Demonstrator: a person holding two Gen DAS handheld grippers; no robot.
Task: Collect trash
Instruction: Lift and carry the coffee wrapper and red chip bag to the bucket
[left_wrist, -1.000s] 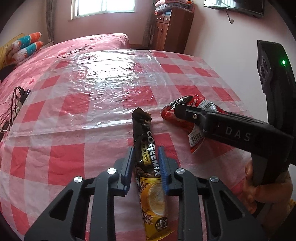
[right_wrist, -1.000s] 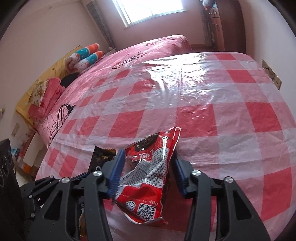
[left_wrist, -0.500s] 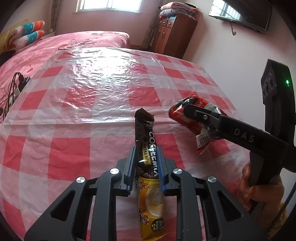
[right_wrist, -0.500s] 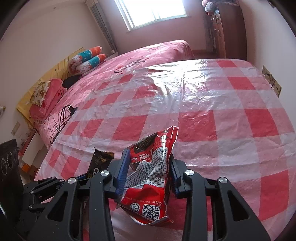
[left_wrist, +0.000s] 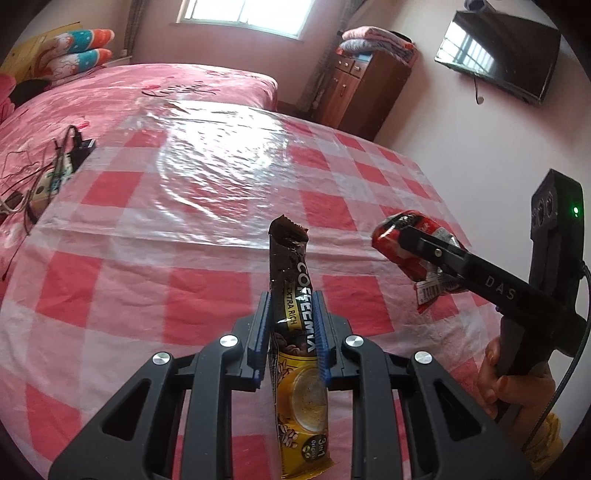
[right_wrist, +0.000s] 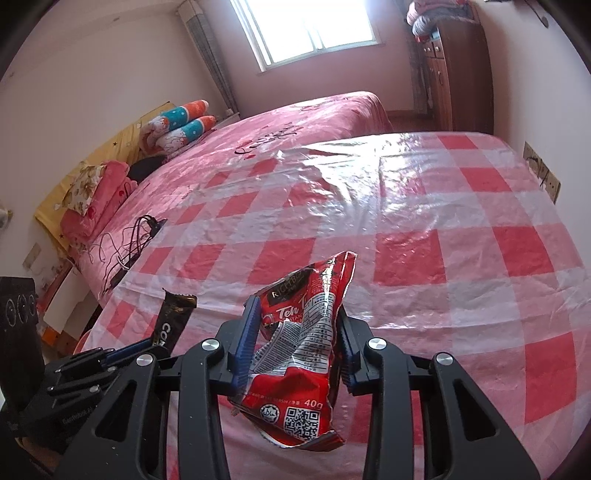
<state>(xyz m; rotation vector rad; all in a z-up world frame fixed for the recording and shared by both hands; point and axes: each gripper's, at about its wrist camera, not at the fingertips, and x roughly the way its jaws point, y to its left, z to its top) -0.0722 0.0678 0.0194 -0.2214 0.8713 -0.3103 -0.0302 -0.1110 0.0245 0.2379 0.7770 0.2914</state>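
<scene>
The left gripper (left_wrist: 291, 332) pinches the thin coffee packet (left_wrist: 295, 325) at its middle, the right gripper (right_wrist: 295, 343) squeezes the crinkly red wrapper (right_wrist: 299, 350); both light, floppy and slippery

The left gripper (left_wrist: 291, 317) holds a coffee sachet (left_wrist: 295, 332) upright between its pads, above the near edge of the checked plastic sheet (left_wrist: 207, 206). To its right, the right gripper (right_wrist: 295, 332) clamps a crumpled tea packet (right_wrist: 303, 354), likewise raised above the sheet. The sheet lies over the near part of the bed (left_wrist: 147, 92). Tangled cables (left_wrist: 48, 173) lie on the bed at the sheet's left edge. Pillows (left_wrist: 81, 51) sit at the far left. A wooden cabinet (left_wrist: 362, 92) stands beyond the bed, with folded blankets (left_wrist: 376, 40) on top. A television (left_wrist: 498, 55) hangs on the right wall.
</scene>
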